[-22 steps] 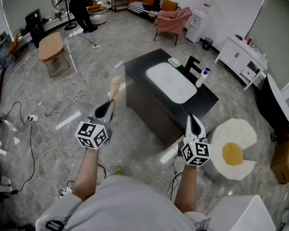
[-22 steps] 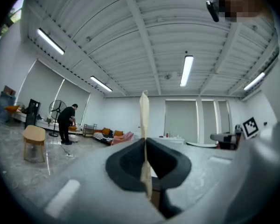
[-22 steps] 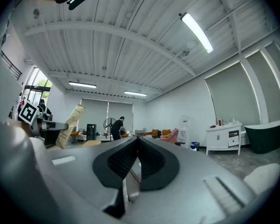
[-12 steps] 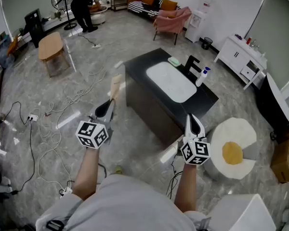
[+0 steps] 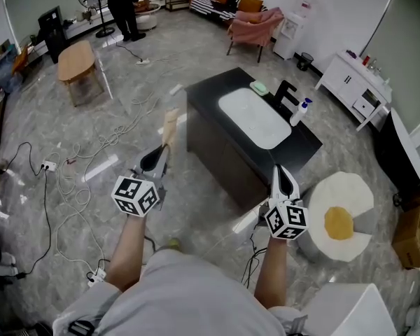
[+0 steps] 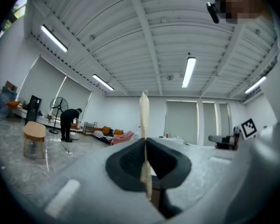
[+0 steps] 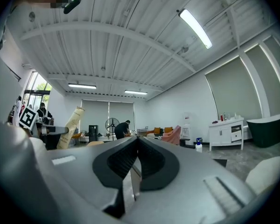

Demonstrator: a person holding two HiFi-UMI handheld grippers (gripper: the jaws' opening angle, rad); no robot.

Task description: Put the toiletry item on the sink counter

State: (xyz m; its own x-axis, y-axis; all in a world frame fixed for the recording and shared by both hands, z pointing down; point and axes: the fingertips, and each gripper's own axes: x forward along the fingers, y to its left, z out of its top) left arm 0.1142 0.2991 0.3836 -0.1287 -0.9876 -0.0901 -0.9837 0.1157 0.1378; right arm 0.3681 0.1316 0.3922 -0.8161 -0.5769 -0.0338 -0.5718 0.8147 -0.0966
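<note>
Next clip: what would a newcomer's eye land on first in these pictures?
The black sink counter with its white basin stands mid-room, straight ahead. Before it, the left claw is shut on a beige tube, while the right claw is shut and empty. A fried-egg-shaped cushion lies on the floor at right.

No word or number can be read. The tube (image 5: 169,126) carries small print, too blurred to make out. The cube (image 5: 134,195) on the left tongs (image 5: 164,148) shows only black-and-white squares.
</note>
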